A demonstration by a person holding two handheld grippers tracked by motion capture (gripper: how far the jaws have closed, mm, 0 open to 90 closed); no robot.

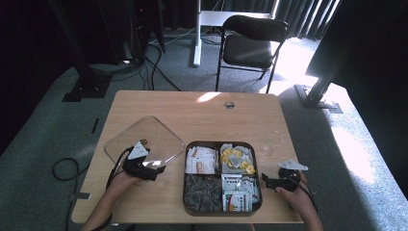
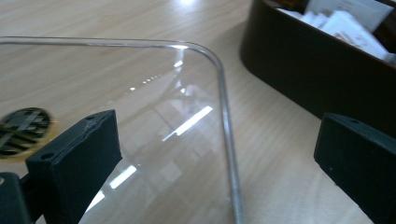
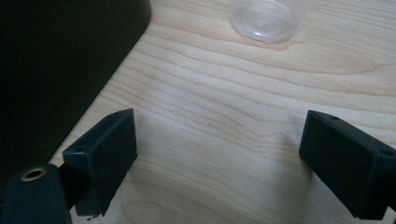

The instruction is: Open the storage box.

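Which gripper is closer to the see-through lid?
Left. The left gripper sits at the clear lid, jaws open around its near edge. The right gripper is across the dark tray, on the far side from it.

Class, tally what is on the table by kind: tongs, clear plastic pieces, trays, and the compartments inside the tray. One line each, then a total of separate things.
Tongs: 2, left tongs and right tongs
Clear plastic pieces: 2, clear lid and small clear cup
Trays: 1, dark tray
Compartments in it: 4
Total separate things: 5
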